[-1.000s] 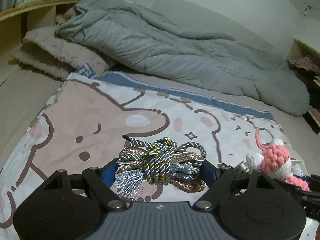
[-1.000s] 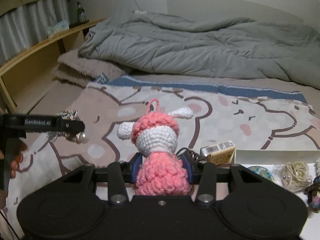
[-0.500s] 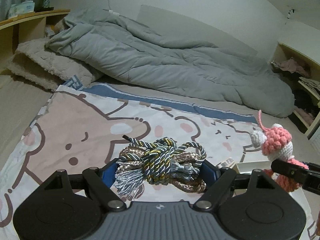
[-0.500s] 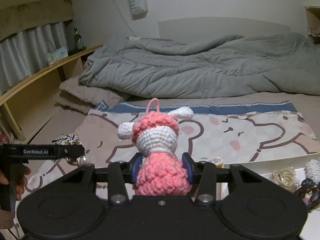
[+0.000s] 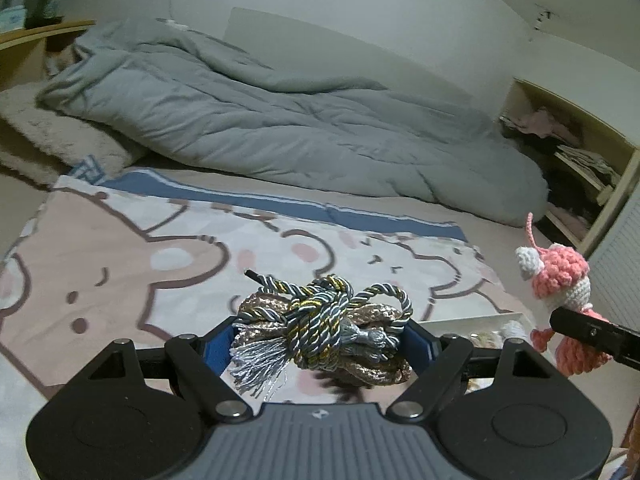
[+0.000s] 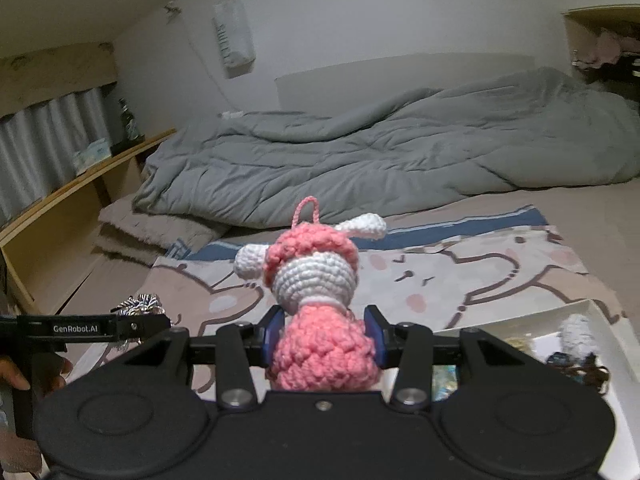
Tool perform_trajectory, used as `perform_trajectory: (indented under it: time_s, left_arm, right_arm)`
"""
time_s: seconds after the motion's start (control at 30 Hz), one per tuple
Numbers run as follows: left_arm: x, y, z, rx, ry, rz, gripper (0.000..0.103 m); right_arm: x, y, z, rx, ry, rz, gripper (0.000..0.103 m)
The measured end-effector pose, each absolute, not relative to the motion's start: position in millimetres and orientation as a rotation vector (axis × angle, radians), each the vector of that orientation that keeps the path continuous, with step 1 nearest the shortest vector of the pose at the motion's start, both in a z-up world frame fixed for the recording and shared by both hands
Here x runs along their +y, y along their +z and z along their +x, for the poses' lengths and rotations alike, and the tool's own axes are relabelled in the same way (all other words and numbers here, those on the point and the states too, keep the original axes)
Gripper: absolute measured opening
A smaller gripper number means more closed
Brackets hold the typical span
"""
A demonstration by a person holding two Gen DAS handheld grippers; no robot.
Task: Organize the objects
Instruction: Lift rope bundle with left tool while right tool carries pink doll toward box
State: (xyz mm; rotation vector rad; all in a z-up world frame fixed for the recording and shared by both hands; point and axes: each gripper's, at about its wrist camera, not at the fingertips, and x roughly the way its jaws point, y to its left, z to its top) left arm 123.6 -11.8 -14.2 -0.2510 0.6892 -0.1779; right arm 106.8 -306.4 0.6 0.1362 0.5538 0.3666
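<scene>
My left gripper (image 5: 320, 338) is shut on a knotted bundle of cords (image 5: 324, 328), twisted grey-gold and bronze strands with a silver tassel, held above the cartoon-print blanket (image 5: 120, 248). In the right wrist view my right gripper (image 6: 324, 338) is shut on a pink and white crochet doll (image 6: 316, 280), squeezed at its pink body, head and loop upright. The doll (image 5: 560, 284) also shows at the right edge of the left wrist view. The left gripper (image 6: 136, 324) with the cords (image 6: 140, 305) appears at the left of the right wrist view, a hand below it.
A white tray (image 6: 612, 328) holding several small items lies on the bed at the lower right. A rumpled grey duvet (image 5: 280, 120) fills the back of the bed. A wooden shelf (image 6: 72, 184) runs along the left; open shelving (image 5: 580, 152) stands at the right.
Both grippers have risen and turned right with their loads still held. The white tray has come into the left wrist view, and a small yellow box near the tray has passed out of sight.
</scene>
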Motion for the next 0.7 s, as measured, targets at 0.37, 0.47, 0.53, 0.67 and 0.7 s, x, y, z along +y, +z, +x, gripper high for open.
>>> perform_trajectory:
  time_s: [0.37, 0.47, 0.53, 0.67, 0.7]
  left_arm:
    - [-69.8, -16.6, 133.1, 0.698, -0.296, -0.221, 0.083]
    - [-88.3, -18.7, 136.1, 0.703, -0.329, -0.2, 0.083]
    - [-101.4, -20.6, 137.5, 0.706, -0.356, -0.178, 0.083]
    - [-127.6, -23.9, 138.2, 0.699, -0.417, -0.127, 0.083]
    - [-134.2, -24.6, 137.9, 0.695, -0.435, -0.113, 0.083]
  right_arm:
    - [-373.6, -1.4, 99.1, 0.545, 0.264, 0.182, 0.045]
    - [-392.0, -4.2, 97.1, 0.549, 0.237, 0.19, 0.045]
    - [-404.3, -7.1, 96.2, 0.553, 0.217, 0.194, 0.045]
    - [-426.4, -12.7, 96.4, 0.562, 0.19, 0.196, 0.045]
    - [-432.6, -14.6, 96.3, 0.565, 0.182, 0.193, 0.045]
